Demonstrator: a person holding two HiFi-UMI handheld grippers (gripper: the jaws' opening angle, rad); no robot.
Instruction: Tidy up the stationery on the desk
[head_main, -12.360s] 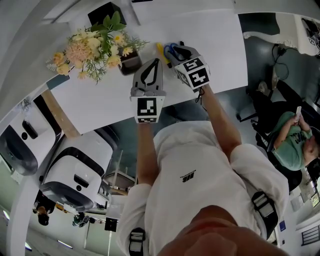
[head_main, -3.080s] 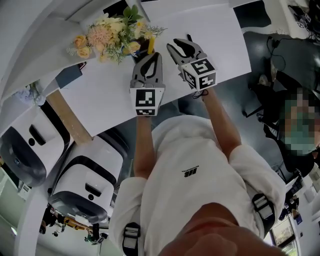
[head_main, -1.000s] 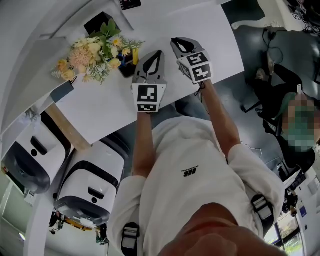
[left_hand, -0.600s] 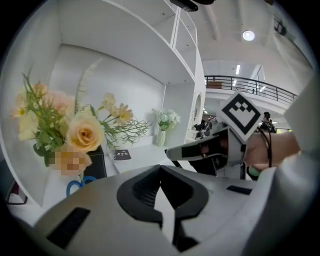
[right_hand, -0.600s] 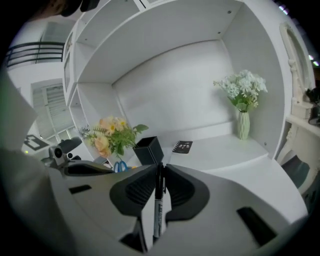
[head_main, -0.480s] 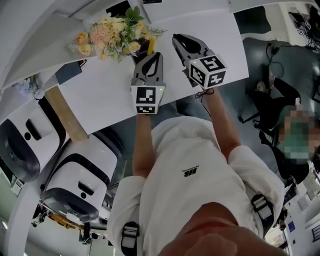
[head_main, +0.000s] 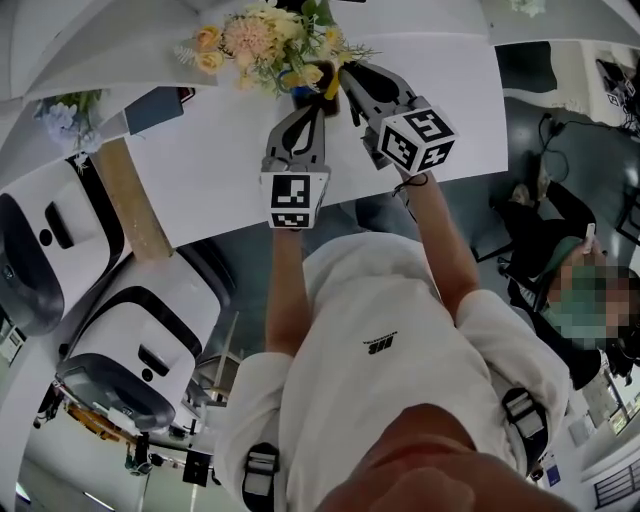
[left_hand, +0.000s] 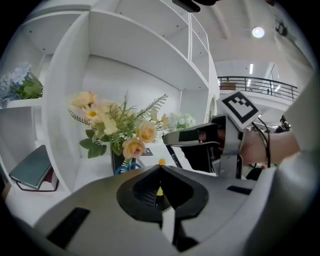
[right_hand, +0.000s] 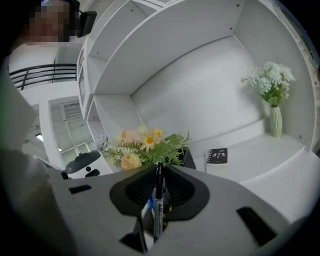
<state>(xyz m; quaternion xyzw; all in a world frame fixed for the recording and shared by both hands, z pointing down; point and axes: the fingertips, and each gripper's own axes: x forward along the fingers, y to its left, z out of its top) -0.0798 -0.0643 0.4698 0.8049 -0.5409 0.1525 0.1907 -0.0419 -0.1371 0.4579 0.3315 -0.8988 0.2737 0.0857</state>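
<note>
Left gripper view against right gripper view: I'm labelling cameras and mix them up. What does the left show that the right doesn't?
Only the left gripper view: a tilted teal book on the shelf, and the right gripper side-on. Only the right gripper view: a white vase on the shelf, and a pen seen end-on, clamped between its own jaws. Both: the flower bouquet, a small black notebook and white shelving.

Yellow pen (left_hand: 161, 162) between closed jaws of the left gripper (left_hand: 161, 169), flowers (left_hand: 120, 131) beyond.
</note>
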